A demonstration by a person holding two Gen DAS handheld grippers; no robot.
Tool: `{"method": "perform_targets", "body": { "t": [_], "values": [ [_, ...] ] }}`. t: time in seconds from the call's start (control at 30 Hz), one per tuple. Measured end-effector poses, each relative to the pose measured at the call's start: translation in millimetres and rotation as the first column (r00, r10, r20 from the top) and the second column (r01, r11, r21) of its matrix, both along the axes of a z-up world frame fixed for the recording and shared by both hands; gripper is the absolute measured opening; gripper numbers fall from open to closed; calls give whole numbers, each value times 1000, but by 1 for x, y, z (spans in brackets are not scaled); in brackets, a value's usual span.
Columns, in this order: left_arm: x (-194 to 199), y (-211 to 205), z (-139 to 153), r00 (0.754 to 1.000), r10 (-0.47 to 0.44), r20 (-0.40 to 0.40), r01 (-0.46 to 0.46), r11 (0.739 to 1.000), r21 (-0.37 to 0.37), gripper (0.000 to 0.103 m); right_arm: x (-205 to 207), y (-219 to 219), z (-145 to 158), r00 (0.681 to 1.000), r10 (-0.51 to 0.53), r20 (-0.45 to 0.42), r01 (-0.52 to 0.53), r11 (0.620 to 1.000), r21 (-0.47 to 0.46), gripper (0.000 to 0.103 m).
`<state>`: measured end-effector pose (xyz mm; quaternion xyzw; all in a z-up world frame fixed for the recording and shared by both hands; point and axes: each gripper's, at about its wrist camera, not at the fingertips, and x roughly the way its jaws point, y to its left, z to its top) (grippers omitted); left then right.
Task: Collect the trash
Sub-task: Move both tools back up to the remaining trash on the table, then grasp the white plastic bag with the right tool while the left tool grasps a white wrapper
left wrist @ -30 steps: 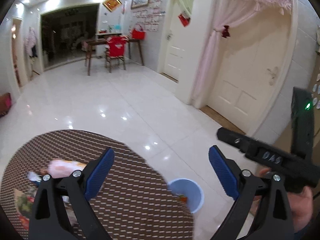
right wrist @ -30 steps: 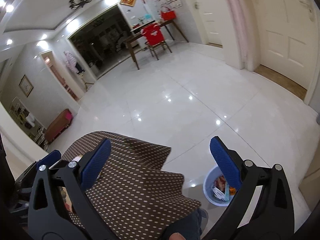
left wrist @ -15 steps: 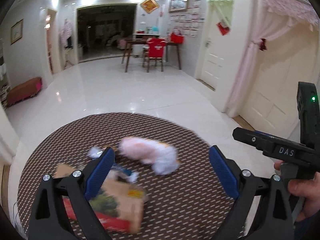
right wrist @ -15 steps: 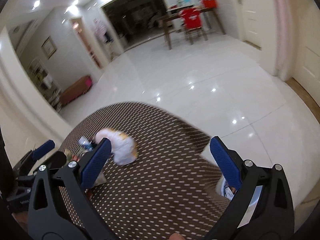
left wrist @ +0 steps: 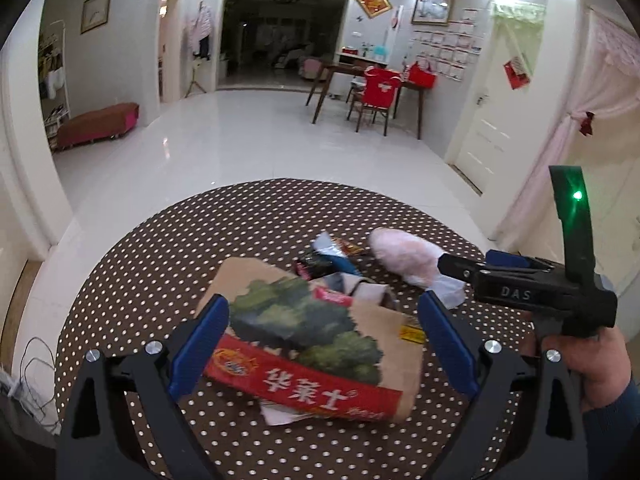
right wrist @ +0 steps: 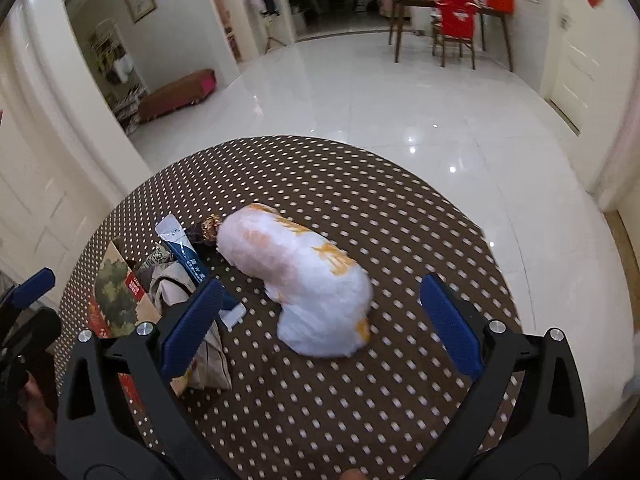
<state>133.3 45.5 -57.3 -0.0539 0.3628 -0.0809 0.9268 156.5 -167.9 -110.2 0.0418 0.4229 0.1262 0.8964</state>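
We held both claws spread and empty above the round dotted desk (left wrist: 152,264): the left claw (left wrist: 324,340) over a flattened cardboard box (left wrist: 316,344), the right claw (right wrist: 316,316) over a crumpled white bag (right wrist: 304,276) beside small wrappers (right wrist: 188,248).

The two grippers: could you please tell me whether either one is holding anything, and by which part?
Nothing is held. The left gripper is open over the cardboard box, and the right gripper is open above the white bag.
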Motion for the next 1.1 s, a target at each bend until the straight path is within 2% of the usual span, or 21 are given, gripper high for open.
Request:
{"method": "perform_targets", "body": {
  "t": [0.2, 0.27, 0.33, 0.37, 0.4, 0.43, 0.57, 0.7, 0.77, 0.9, 1.1],
  "values": [
    [10, 5, -3, 1000, 4, -7, -4, 1000, 22, 93, 20, 24, -11, 999, 43, 2, -42, 999, -33, 97],
    [10, 2, -5, 1000, 10, -7, -10, 1000, 28, 93, 25, 28, -13, 998, 60, 4, -60, 997, -40, 91],
    [12, 3, -8, 1000, 18, -15, -18, 999, 34, 93, 30, 34, -18, 997, 72, -9, -72, 996, -56, 59],
    [13, 3, -8, 1000, 21, -18, -20, 999, 34, 93, 32, 35, -20, 997, 76, -17, -77, 995, -62, 54],
    [12, 6, -10, 999, 25, -22, -24, 999, 38, 93, 33, 36, -23, 996, 83, -25, -85, 995, -53, 41],
    [11, 6, -13, 999, 32, -25, -31, 999, 44, 93, 32, 39, -25, 996, 84, -26, -85, 995, -44, 39],
    [8, 19, -20, 997, 56, -43, -54, 997, 54, 93, 21, 30, -26, 997, 81, -19, -81, 997, -3, 36],
    [13, 21, -22, 998, 33, -44, -31, 998, 57, 93, 8, 17, -27, 997, 72, -19, -71, 997, 23, 36],
    [23, 13, -20, 999, -12, -34, 15, 997, 72, 93, 1, 9, -27, 998, 66, -18, -65, 997, 31, 36],
    [59, -13, -25, 994, -93, -62, 99, 988, 114, 93, -9, -5, -22, 999, 43, -5, -43, 998, 53, 36],
    [101, -35, -44, 982, -138, -131, 155, 979, 136, 93, -23, -19, -13, 999, 25, 21, -26, 997, 68, 36]
  ]
}}
